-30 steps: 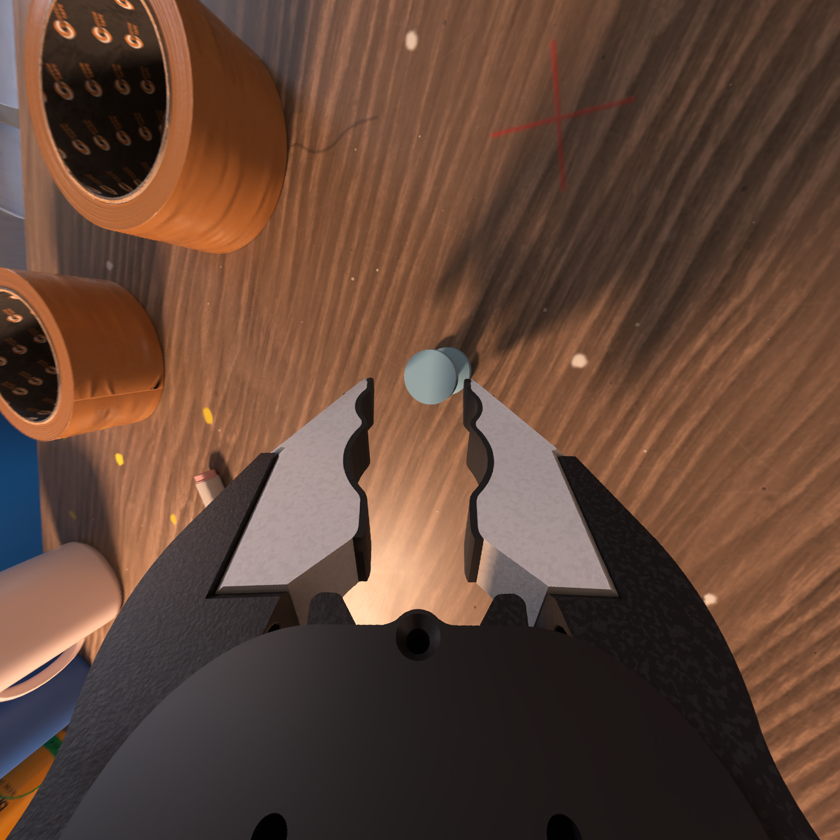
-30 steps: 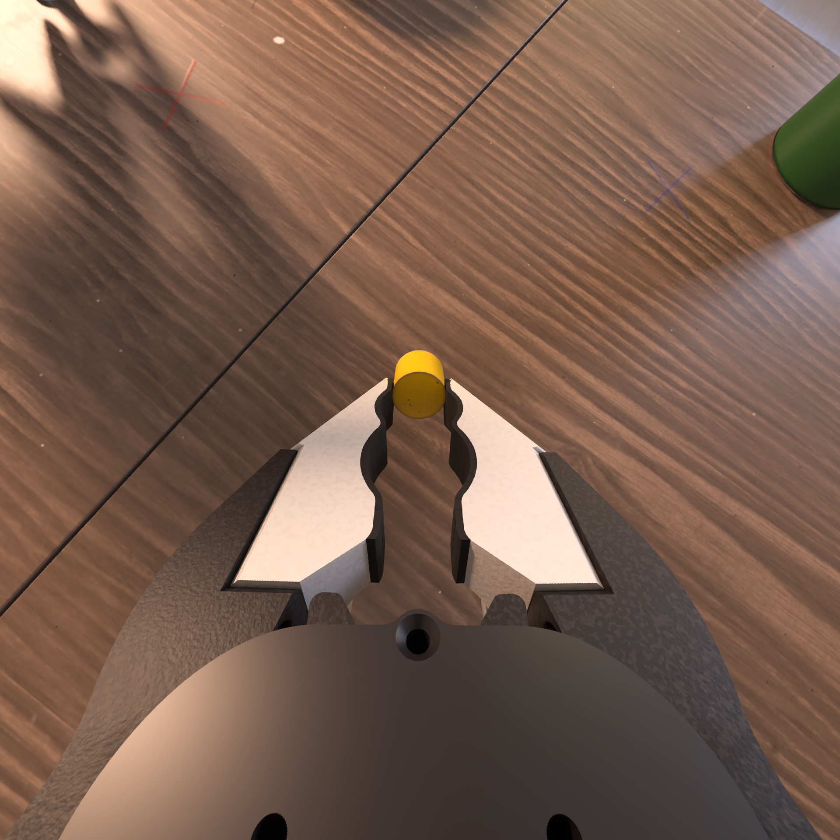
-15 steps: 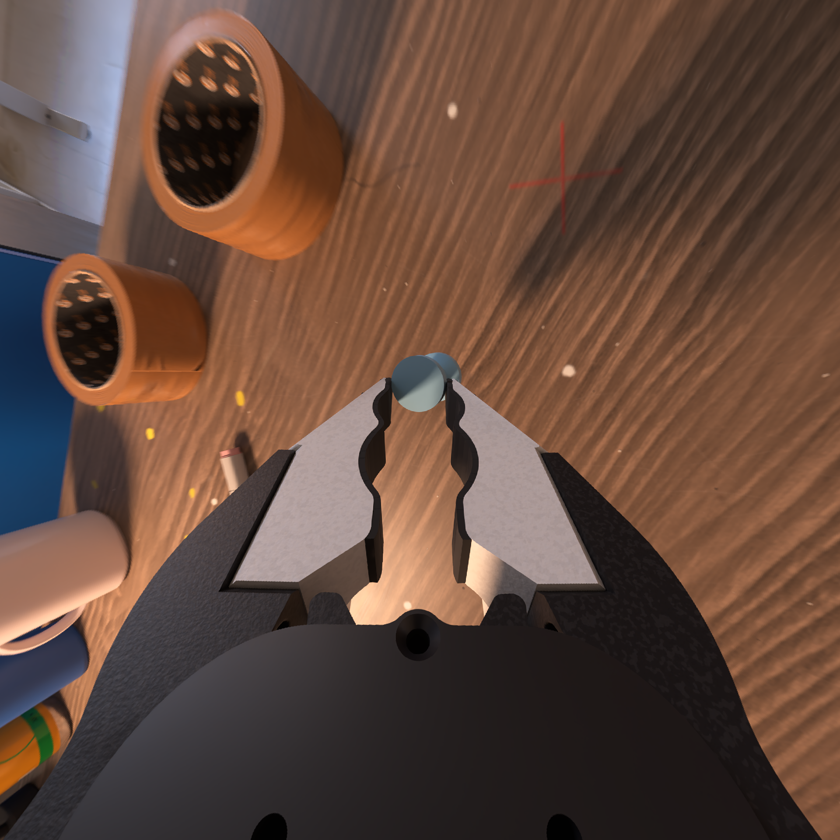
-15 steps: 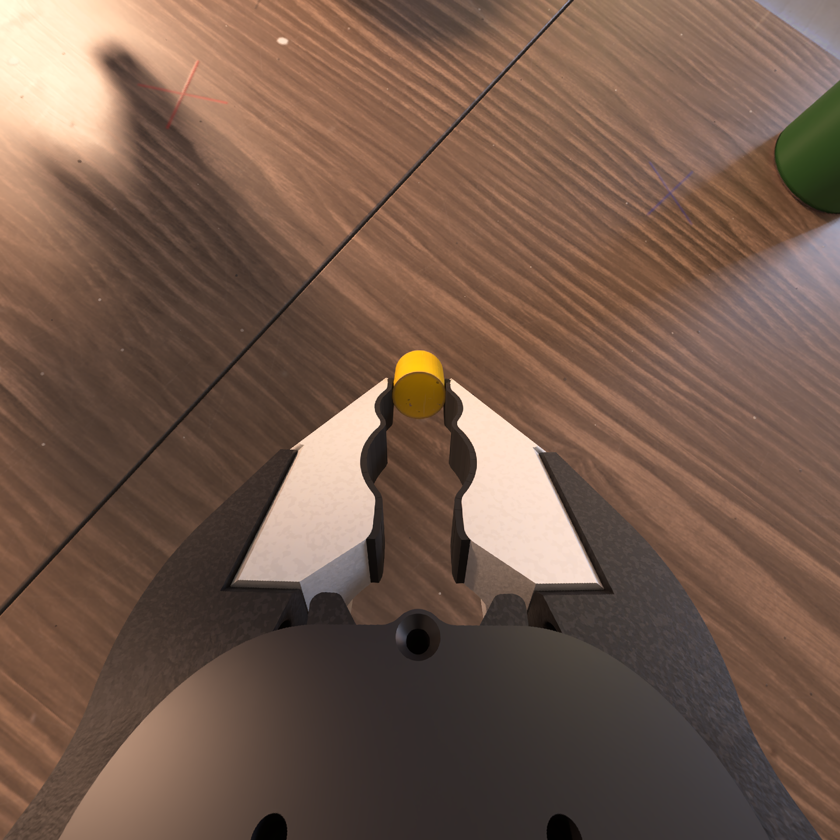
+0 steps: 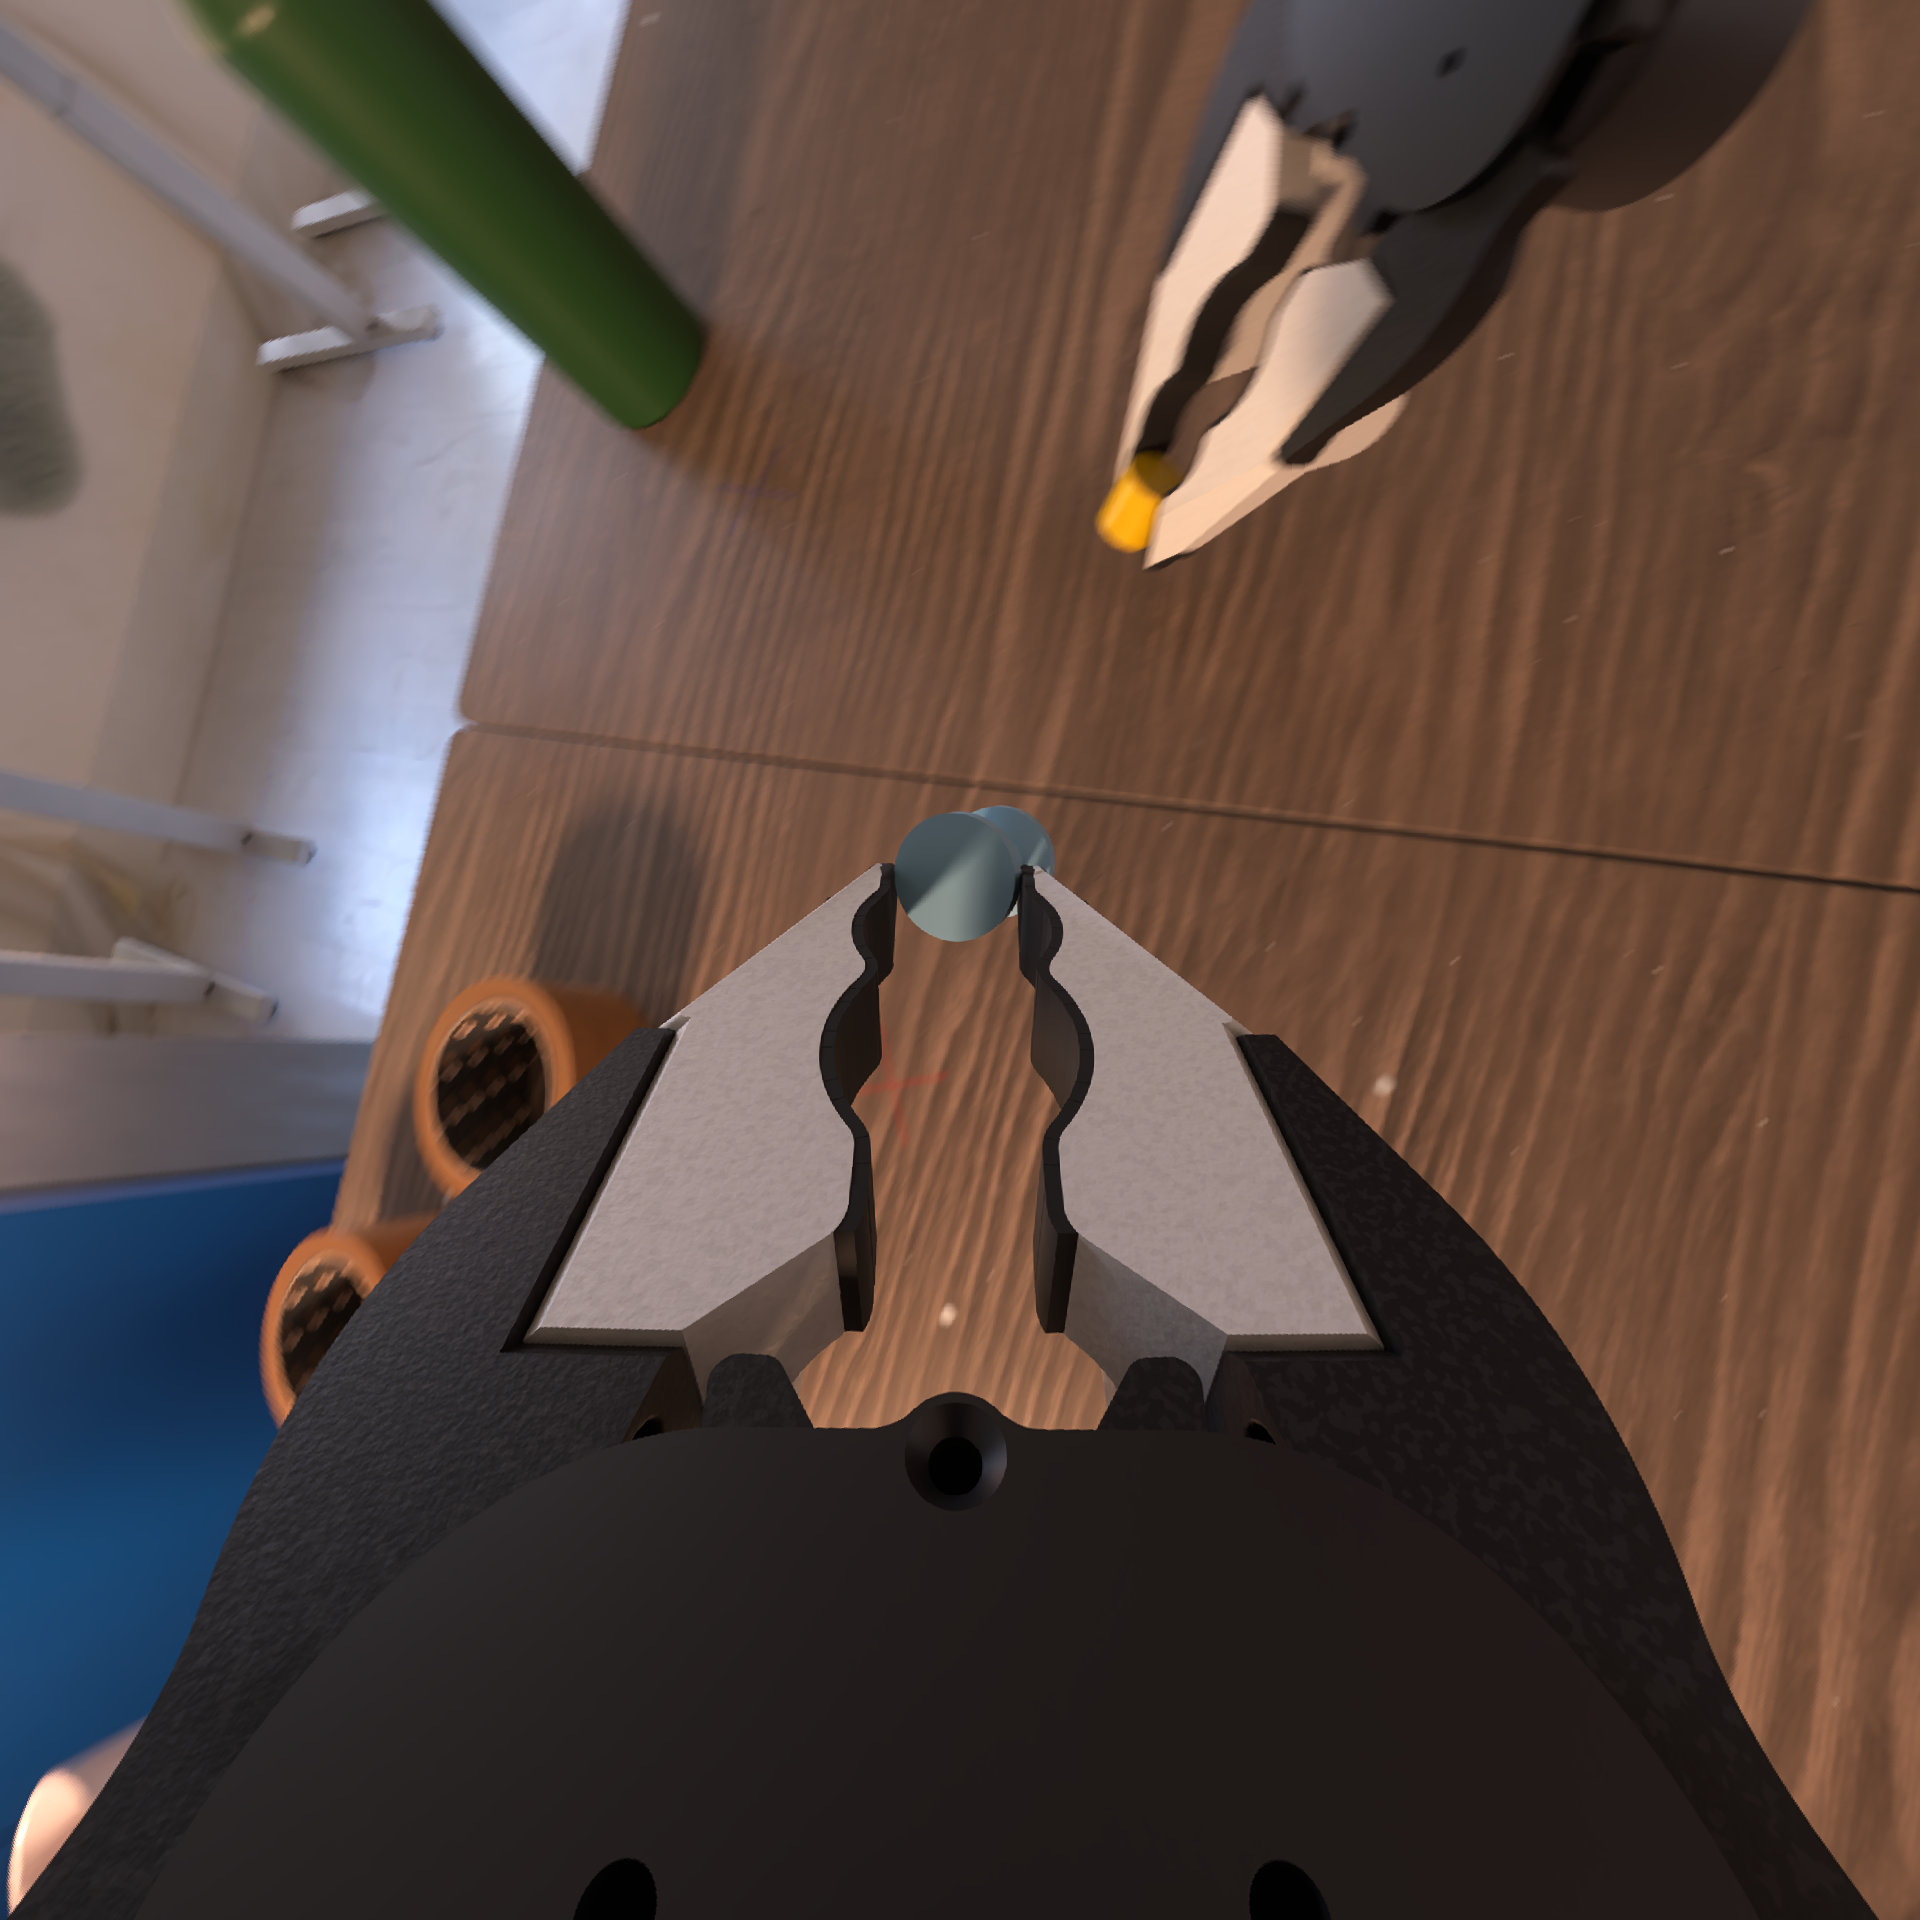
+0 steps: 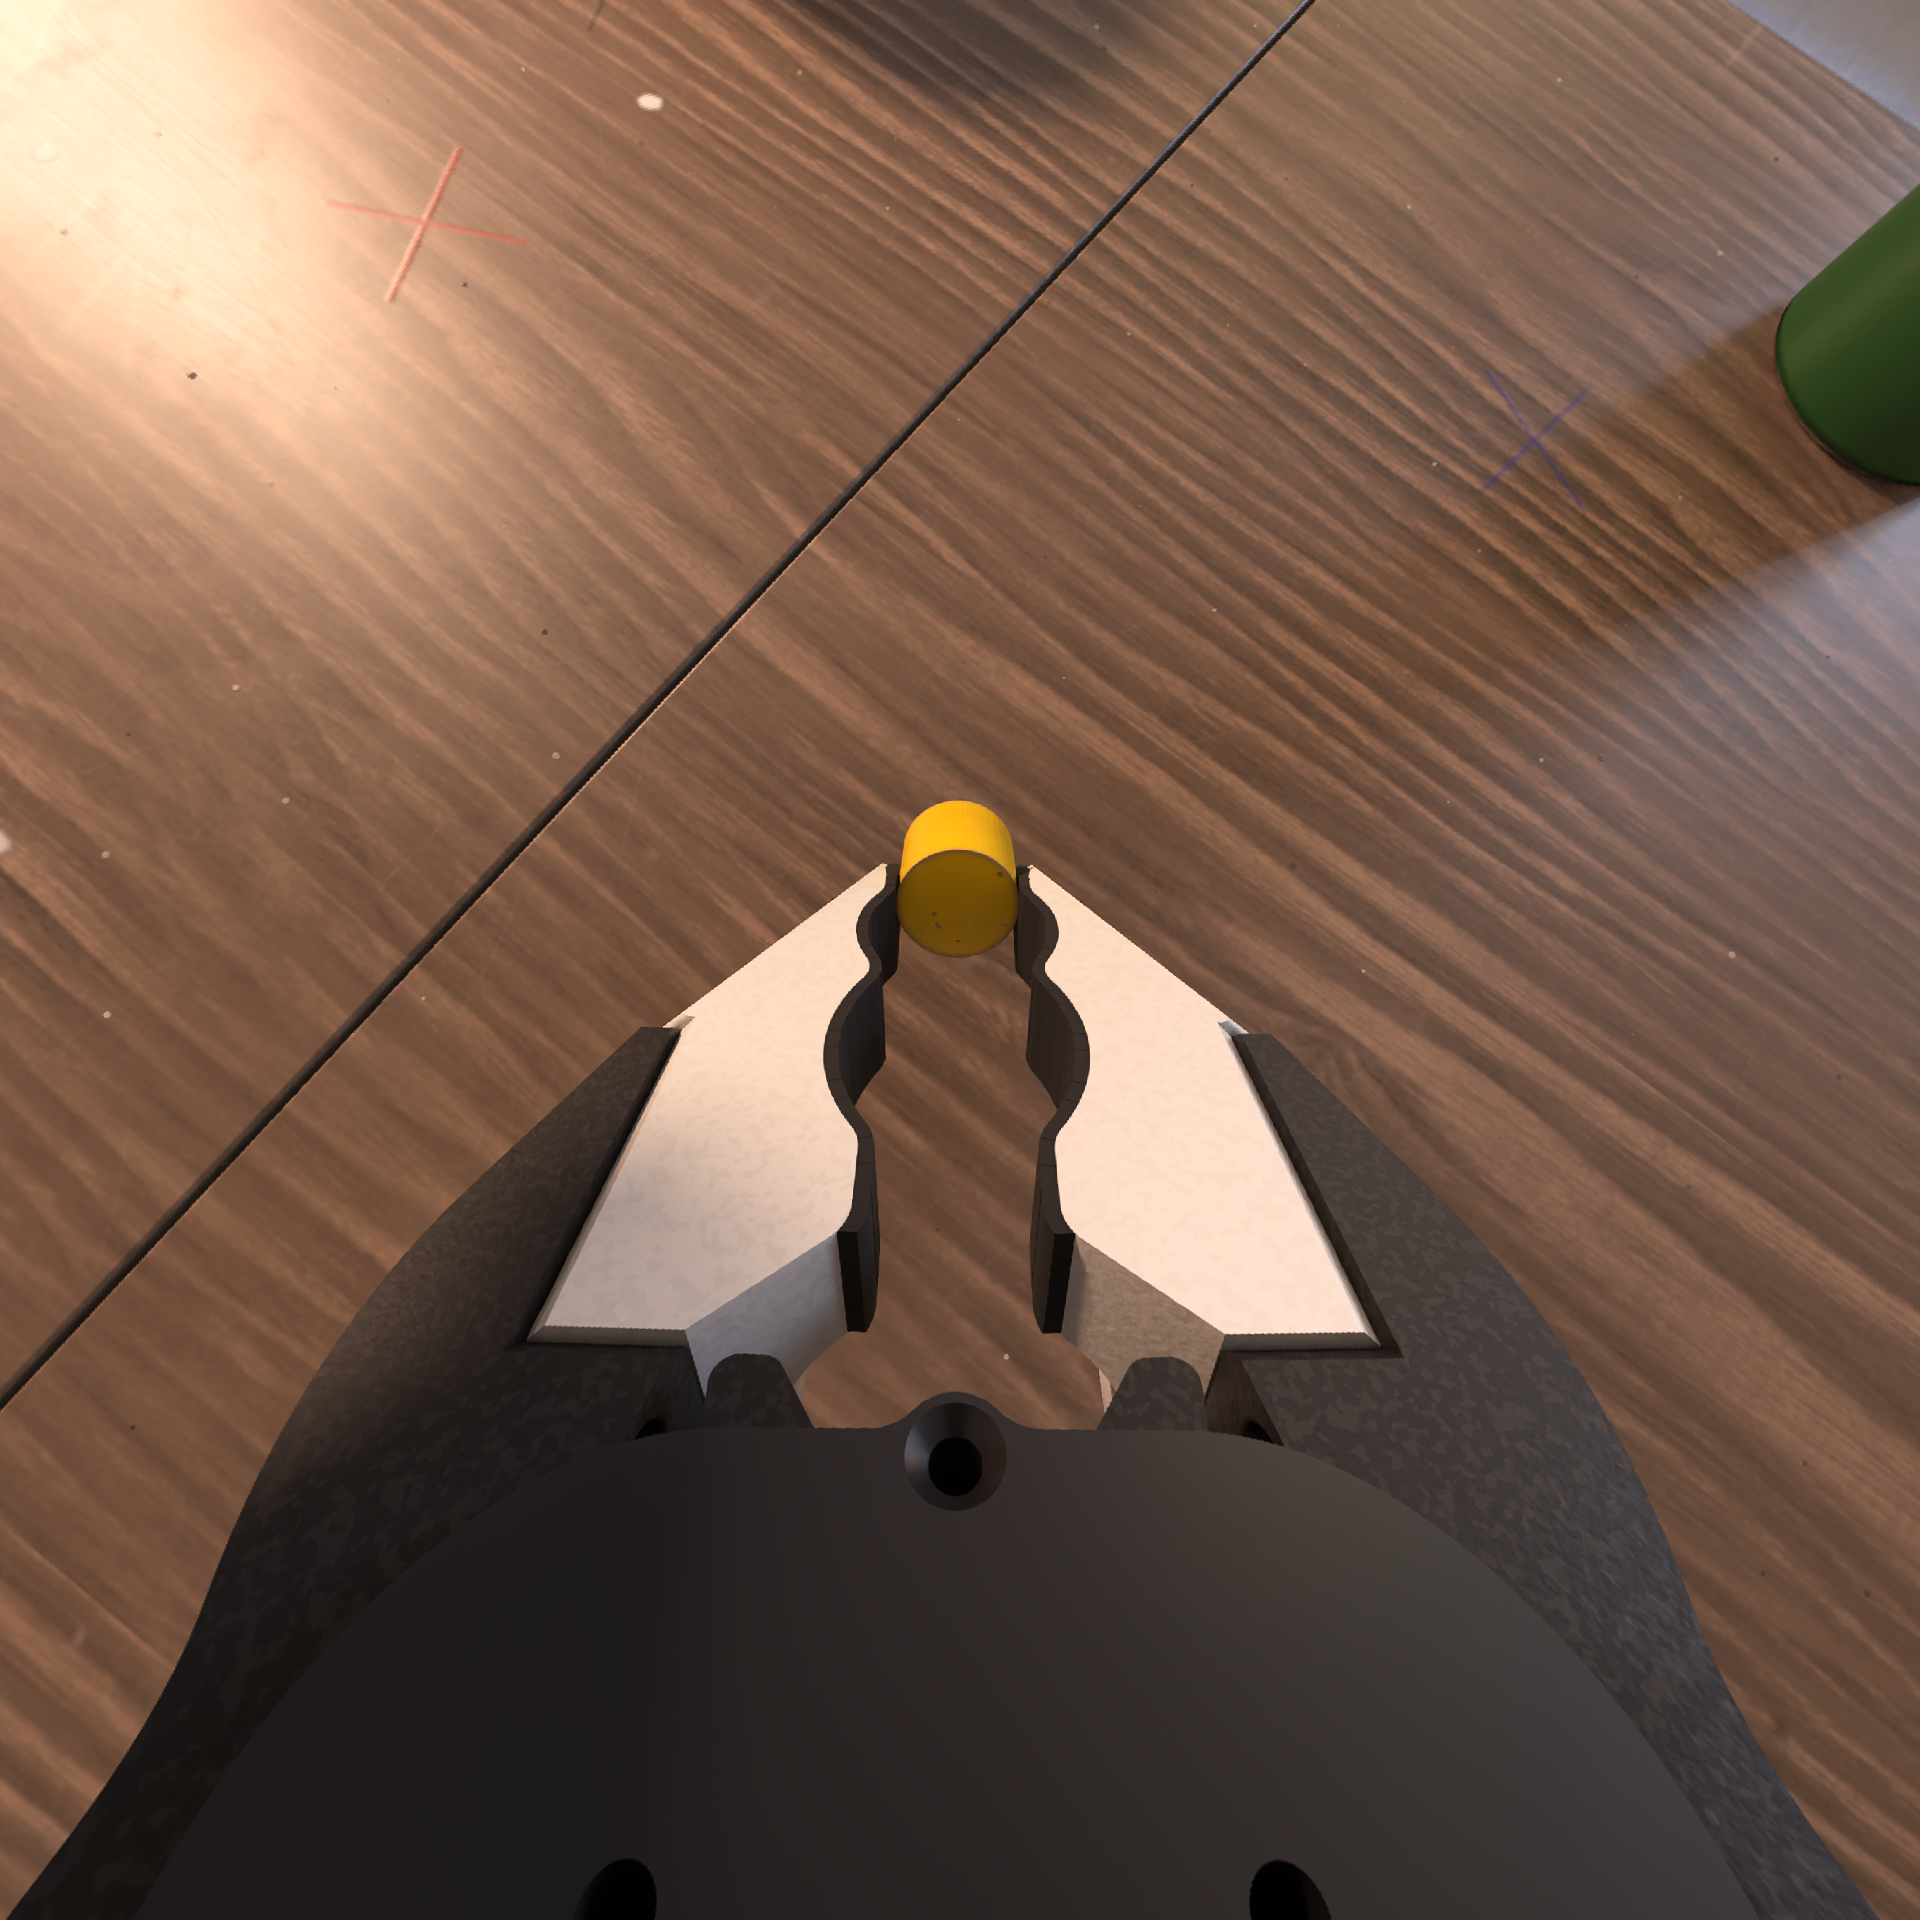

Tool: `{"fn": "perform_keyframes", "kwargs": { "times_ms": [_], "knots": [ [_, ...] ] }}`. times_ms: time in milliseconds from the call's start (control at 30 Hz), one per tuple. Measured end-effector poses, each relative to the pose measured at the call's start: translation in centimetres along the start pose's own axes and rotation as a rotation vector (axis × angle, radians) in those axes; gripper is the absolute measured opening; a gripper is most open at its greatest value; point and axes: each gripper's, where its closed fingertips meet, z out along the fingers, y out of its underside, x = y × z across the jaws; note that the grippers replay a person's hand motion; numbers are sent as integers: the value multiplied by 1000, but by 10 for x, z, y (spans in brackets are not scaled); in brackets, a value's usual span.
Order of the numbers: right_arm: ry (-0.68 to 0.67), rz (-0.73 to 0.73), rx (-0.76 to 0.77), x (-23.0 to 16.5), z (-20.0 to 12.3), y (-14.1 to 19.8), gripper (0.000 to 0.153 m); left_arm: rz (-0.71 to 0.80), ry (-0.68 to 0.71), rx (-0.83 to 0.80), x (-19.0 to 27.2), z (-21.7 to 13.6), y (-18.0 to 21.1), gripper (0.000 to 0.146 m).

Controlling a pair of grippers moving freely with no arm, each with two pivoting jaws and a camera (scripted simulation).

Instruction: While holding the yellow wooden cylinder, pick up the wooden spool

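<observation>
My left gripper [image 5: 956, 883] is shut on the pale blue-grey wooden spool [image 5: 961, 875], pinched at the fingertips and held well above the wooden table [image 5: 1455, 1039]. My right gripper [image 6: 956, 883] is shut on the short yellow wooden cylinder [image 6: 956, 896], held at its fingertips above the table. The left wrist view also shows the right gripper [image 5: 1164, 520] far off at the upper right, with the yellow cylinder [image 5: 1130, 507] between its tips.
A green cylinder [image 5: 488, 218] stands near the table's far edge and shows at the right edge of the right wrist view [image 6: 1860, 343]. Two orange tape rolls [image 5: 499, 1081] lie at the left. A red cross mark [image 6: 421, 223] and a seam [image 6: 831, 520] lie on the table.
My left gripper closed on the spool, then lifted it and swung away from the tape rolls, so the right gripper came into its view. The right gripper stayed still with the yellow cylinder.
</observation>
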Motion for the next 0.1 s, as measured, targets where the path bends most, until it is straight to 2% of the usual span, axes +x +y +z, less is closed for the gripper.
{"fn": "perform_keyframes", "kwargs": {
  "times_ms": [100],
  "knots": [
    [-4,3,5,0,0,0,21,29,55,-14,27,33,-17,23]
  ]
}}
